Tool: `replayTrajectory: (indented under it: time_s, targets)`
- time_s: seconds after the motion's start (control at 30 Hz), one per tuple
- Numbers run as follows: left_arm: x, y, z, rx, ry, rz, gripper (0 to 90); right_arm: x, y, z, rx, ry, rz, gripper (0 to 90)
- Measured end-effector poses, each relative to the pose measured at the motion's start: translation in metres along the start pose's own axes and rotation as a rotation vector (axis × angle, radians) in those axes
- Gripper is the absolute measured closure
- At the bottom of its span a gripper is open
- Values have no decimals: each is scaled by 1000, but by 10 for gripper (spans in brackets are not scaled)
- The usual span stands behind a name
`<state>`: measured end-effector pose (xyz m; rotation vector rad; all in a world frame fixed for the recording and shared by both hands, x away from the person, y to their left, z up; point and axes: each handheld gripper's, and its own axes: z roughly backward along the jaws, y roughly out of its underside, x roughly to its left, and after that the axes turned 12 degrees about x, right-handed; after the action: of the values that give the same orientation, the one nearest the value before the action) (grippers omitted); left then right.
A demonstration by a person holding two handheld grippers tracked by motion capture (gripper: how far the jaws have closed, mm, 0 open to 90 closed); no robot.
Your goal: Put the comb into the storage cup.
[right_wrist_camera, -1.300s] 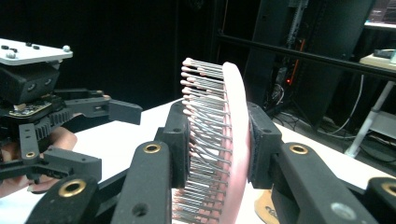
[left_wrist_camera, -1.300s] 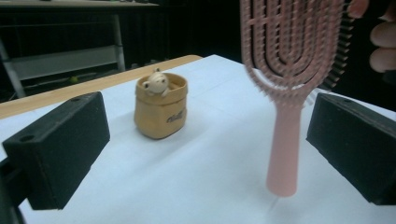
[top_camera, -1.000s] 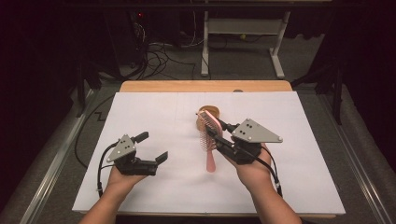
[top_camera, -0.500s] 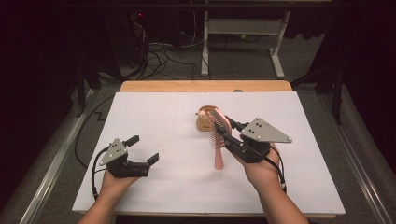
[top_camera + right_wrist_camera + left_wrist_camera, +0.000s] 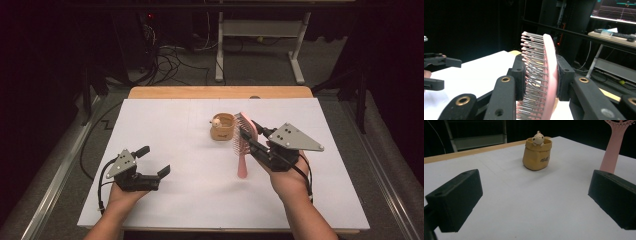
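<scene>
A pink hairbrush (image 5: pixel 243 145) hangs off the table with its handle pointing down, and my right gripper (image 5: pixel 252 136) is shut on its bristled head. In the right gripper view the two pads clamp the brush head (image 5: pixel 546 72), bristles facing left. A small tan sack-shaped cup (image 5: pixel 222 127) with a little animal figure at its rim stands on the white sheet just left of the brush. My left gripper (image 5: pixel 154 161) rests low at the front left, open, with nothing between its fingers. In the left gripper view the cup (image 5: pixel 537 153) stands ahead and the brush handle (image 5: pixel 612 155) at right.
A white sheet (image 5: pixel 165 125) covers the wooden table (image 5: pixel 200 92). Beyond the far edge are a white metal frame (image 5: pixel 260 45), cables on the floor and dark surroundings. A metal rail (image 5: pixel 55 175) runs along the left side.
My right gripper has carried the brush to the right and a little higher, from over the cup to its right side. The left hand has drawn slightly back toward the front edge.
</scene>
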<state>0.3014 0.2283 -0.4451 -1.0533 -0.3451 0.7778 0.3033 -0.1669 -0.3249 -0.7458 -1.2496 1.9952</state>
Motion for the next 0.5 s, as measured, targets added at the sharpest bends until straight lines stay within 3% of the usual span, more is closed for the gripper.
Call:
replayTrajectory:
  time_s: [0.5]
  targets:
    - [2,2,1,-3,1,4,0,-17,2,4,-7,44,-26,681]
